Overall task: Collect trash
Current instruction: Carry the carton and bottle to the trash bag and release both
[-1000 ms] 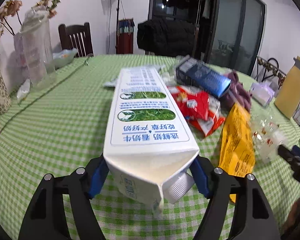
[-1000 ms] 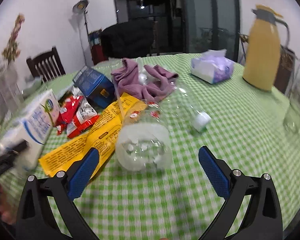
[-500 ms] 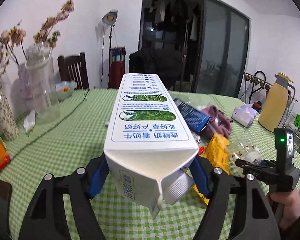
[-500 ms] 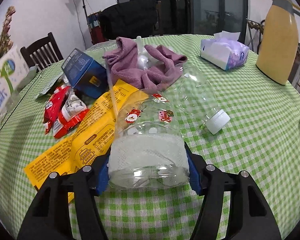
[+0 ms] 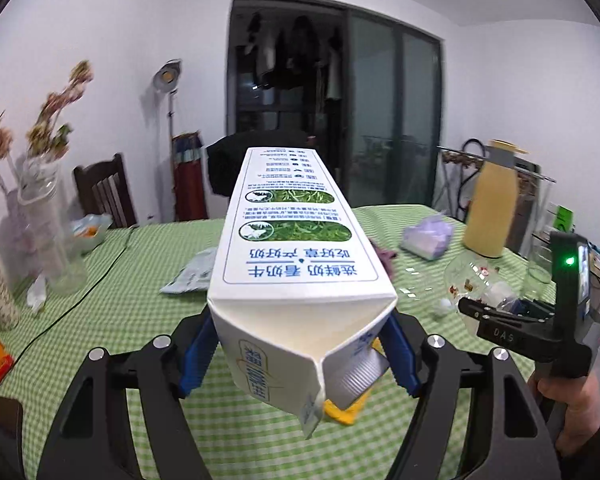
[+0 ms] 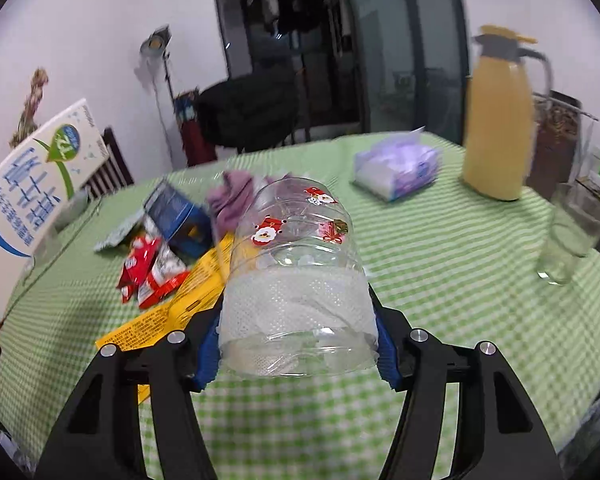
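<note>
Above the checked table, left tool clamps a milk carton, right tool a Santa-stickered bottle.

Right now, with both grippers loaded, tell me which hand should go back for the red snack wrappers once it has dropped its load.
Left, tentatively. The red snack wrappers lie on the left part of the table, the side where the left gripper holds the milk carton. The right gripper, clamped on the clear plastic bottle, would have to cross over.
</note>
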Demonstrator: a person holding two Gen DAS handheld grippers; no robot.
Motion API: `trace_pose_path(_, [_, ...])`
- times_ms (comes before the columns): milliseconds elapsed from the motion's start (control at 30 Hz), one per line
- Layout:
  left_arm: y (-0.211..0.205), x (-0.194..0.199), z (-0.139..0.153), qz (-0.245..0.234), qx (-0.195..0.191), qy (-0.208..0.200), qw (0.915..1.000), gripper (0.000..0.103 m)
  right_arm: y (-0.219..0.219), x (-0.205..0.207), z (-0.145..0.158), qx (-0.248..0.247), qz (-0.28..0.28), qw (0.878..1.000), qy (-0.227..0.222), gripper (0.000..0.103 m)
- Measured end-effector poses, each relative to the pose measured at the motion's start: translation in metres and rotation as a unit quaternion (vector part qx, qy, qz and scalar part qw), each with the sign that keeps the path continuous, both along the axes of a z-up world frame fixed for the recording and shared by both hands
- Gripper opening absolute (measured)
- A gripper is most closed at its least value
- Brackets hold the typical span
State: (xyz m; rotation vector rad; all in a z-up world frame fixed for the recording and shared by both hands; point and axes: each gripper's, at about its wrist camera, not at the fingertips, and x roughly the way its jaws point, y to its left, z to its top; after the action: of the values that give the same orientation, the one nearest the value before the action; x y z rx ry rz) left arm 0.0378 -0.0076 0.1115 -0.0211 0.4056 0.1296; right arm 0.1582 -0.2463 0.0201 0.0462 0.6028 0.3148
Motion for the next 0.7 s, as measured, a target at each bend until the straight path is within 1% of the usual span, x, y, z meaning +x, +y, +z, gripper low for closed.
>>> trace_pose_path(100, [-0.031, 0.002, 0.004, -0.020, 0.019, -0.008, 0.9996, 0.070, -0.035, -0.014, 0.010, 0.012, -0.022, 1.000, -0.016, 0.060])
trace_pose_path(200, [-0.056, 0.007, 0.004, -0.043, 0.021, -0.005, 0.9988, 0.070, -0.070, -0.028, 0.015, 0.020, -0.047, 0.998, -0.030, 0.060])
trace_pose_path(300, [-0.084, 0.009, 0.001, -0.070, 0.019, 0.002, 0.9974, 0.070, -0.104, -0.040, 0.013, 0.024, -0.071, 0.997, -0.036, 0.060])
trace_pose_path(400, [-0.119, 0.010, -0.005, -0.103, 0.027, 0.007, 0.9943, 0.070, -0.143, -0.056, 0.008, 0.021, -0.104, 0.994, -0.038, 0.060])
trace_pose_path(467, [-0.140, 0.010, -0.009, -0.127, 0.030, 0.013, 0.9914, 0.070, -0.169, -0.068, 0.004, 0.020, -0.130, 0.990, -0.039, 0.060])
trace_pose_path(533, [-0.167, 0.011, -0.014, -0.161, 0.029, 0.023, 0.9864, 0.070, -0.201, -0.084, -0.001, 0.019, -0.164, 0.985, -0.040, 0.060])
trace_pose_path(633, [-0.202, 0.010, -0.021, -0.200, 0.021, 0.036, 0.9790, 0.070, -0.251, -0.110, -0.011, 0.017, -0.220, 0.975, -0.036, 0.060])
trace_pose_path(700, [-0.230, 0.007, -0.025, -0.230, 0.018, 0.045, 0.9719, 0.070, -0.288, -0.127, -0.021, 0.014, -0.263, 0.964, -0.026, 0.061])
